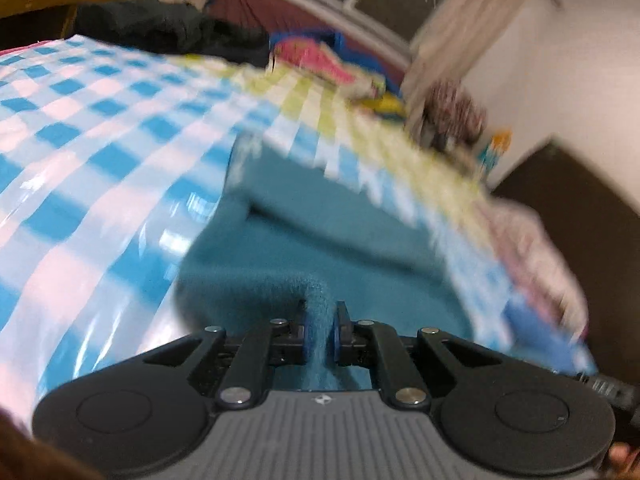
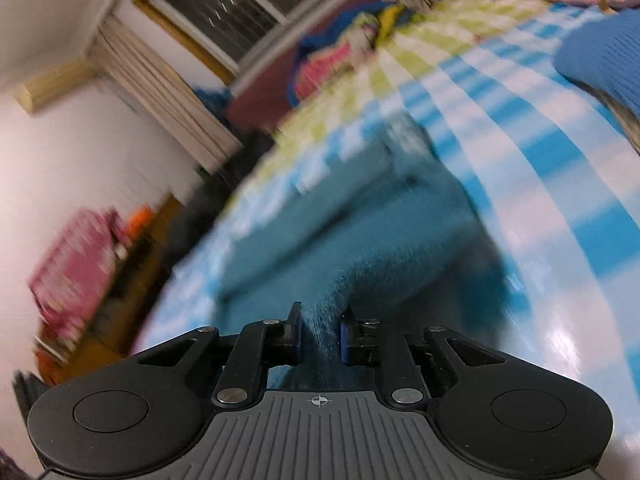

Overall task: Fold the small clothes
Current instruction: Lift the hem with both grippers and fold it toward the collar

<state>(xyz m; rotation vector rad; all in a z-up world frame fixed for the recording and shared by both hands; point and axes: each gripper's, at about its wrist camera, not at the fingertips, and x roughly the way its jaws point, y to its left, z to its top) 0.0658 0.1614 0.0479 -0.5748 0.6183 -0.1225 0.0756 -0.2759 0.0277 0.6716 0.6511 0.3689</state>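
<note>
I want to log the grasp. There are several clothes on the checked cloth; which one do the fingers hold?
The teal fleece garment: both the left gripper and right gripper pinch it. The blue knit and black garment lie apart, untouched.

Teal fleece garment [image 1: 320,248] on a glossy blue, white and lime-green checked tablecloth [image 1: 100,152]; black grippers.

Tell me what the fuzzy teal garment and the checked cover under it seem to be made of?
The fuzzy teal garment looks like fleece or soft knit: matte, with fine fibres standing along its pinched fold. The blue-and-white checked table cover looks like glossy plastic sheeting, since it shows bright glare streaks.
</note>
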